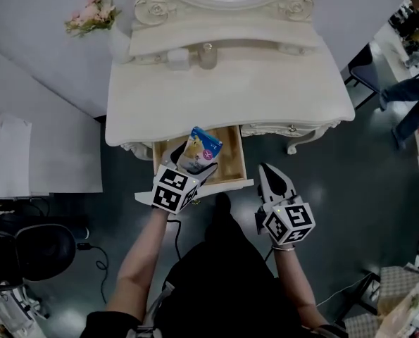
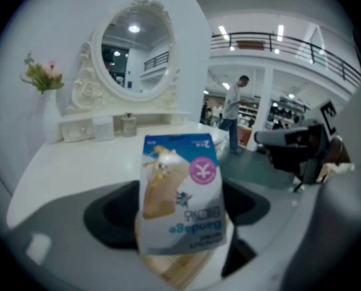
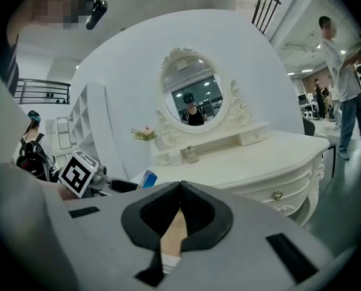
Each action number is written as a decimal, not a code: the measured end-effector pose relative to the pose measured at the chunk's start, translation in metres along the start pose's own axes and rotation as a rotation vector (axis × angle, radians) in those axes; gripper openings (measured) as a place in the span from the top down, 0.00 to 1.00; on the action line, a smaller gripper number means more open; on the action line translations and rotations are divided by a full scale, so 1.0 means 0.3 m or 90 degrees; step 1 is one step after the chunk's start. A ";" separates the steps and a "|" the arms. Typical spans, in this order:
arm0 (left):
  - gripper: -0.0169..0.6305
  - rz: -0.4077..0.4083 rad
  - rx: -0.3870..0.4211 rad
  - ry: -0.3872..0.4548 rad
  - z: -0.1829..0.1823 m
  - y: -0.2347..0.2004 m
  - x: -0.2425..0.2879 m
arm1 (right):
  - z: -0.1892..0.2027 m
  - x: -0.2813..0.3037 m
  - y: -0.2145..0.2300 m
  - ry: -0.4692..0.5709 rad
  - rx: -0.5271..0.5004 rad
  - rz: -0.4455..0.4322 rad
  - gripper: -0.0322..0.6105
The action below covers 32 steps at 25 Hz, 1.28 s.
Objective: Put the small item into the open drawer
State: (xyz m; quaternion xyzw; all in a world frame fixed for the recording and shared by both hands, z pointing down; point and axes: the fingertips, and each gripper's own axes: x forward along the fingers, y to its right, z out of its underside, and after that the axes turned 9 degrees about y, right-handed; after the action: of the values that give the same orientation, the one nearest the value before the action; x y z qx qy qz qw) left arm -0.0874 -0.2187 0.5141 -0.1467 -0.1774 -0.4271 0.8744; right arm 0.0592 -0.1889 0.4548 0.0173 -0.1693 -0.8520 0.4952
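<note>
A small blue and white packet [image 1: 199, 148] is held upright over the open wooden drawer [image 1: 232, 162] of the white vanity table [image 1: 223, 97]. My left gripper [image 1: 186, 160] is shut on the packet's lower end. In the left gripper view the packet [image 2: 180, 190] stands between the jaws, printed side upside down, with the drawer's wood [image 2: 179, 273] just below. My right gripper [image 1: 267, 170] hovers at the drawer's right front corner. In the right gripper view its jaws [image 3: 180, 188] meet with nothing between them. The packet [image 3: 147, 177] shows to its left.
At the table's back stand a vase of pink flowers [image 1: 93, 14], a small glass jar [image 1: 208, 55] and an oval mirror [image 2: 133, 53]. A closed drawer with a knob [image 1: 291, 127] lies to the right. A black chair [image 1: 27, 252] stands at the left, a person [image 1: 408, 90] at far right.
</note>
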 end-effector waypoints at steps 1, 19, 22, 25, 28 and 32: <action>0.31 0.010 0.007 -0.011 0.009 0.006 0.017 | 0.003 0.006 0.006 -0.002 0.002 0.000 0.95; 0.31 0.137 0.100 -0.192 0.186 0.048 0.231 | 0.042 0.062 0.134 -0.027 0.036 0.034 0.95; 0.31 0.153 0.107 -0.228 0.226 0.044 0.250 | 0.050 0.067 0.148 -0.030 0.039 0.037 0.95; 0.31 0.166 0.111 -0.262 0.265 0.041 0.276 | 0.060 0.066 0.167 -0.036 0.041 0.042 0.95; 0.31 0.168 0.110 -0.293 0.302 0.034 0.302 | 0.072 0.065 0.184 -0.041 0.045 0.047 0.95; 0.31 0.157 0.113 -0.313 0.336 0.016 0.332 | 0.072 0.074 0.197 -0.038 0.053 0.054 0.95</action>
State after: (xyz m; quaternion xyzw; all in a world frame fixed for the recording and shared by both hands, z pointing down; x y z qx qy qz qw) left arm -0.0453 -0.2438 0.6470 -0.1892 -0.4013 -0.2518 0.8601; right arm 0.0932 -0.2284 0.4963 0.0049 -0.2199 -0.8225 0.5244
